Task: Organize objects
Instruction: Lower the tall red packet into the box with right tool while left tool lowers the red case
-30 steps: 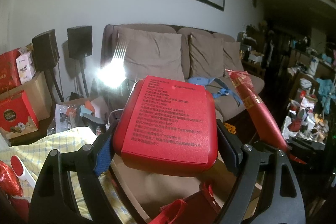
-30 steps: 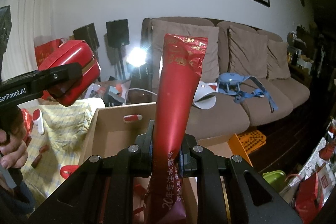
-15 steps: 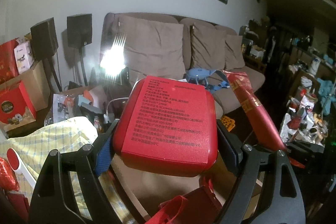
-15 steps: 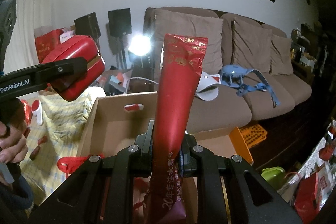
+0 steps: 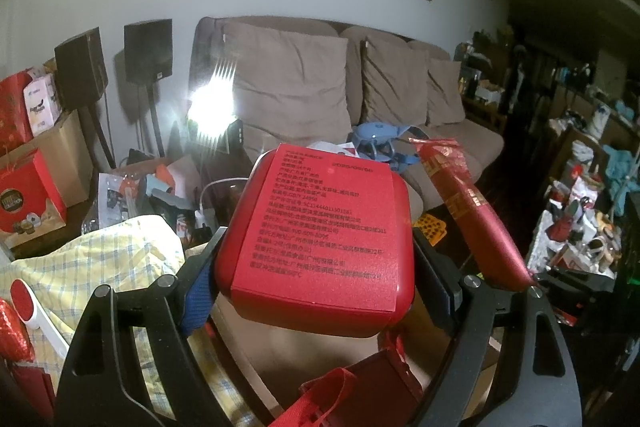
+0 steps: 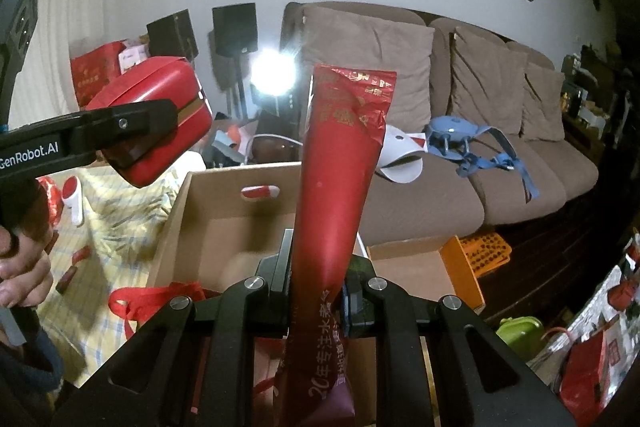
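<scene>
left gripper: jaws wide, clamping rounded red plastic box, held above open brown cardboard box
right gripper: jaws narrow, pinching long red foil packet upright over same box

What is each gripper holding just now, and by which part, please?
Left gripper: red box, clamped across its two sides. Right gripper: red packet, pinched near its lower end.

Each hand-held gripper is black plastic with silver screws (one arm printed "GenRobot.AI"); a dark sleeve shows.
</scene>
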`<state>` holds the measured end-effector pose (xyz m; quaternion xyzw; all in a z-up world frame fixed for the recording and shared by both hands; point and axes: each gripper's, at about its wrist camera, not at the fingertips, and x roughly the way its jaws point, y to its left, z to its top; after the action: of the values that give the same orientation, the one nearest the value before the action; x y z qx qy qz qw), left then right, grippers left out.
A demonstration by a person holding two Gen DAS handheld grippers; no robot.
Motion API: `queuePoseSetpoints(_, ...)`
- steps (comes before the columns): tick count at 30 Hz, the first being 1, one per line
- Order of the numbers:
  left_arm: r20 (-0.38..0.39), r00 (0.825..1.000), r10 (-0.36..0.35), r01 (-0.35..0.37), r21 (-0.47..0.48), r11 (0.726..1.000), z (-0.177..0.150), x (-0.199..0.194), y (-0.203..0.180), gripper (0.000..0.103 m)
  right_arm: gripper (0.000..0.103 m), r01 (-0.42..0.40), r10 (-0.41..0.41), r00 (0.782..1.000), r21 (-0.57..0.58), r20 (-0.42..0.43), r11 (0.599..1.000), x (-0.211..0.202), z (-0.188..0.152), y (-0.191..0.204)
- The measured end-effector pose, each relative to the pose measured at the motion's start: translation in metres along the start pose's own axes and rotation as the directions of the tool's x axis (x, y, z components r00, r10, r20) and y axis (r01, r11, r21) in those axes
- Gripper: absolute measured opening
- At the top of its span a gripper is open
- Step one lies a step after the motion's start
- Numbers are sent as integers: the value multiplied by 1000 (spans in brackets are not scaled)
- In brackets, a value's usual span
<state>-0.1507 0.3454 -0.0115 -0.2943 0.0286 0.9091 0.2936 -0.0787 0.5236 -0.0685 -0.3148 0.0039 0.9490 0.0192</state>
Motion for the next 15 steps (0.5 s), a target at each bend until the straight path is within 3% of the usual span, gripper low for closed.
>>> queuePoseSetpoints(15, -62, 997, -36, 35, -12, 999, -5, 11, 3, 83, 16, -29, 29, 999, -29, -26, 999, 9, -3, 14)
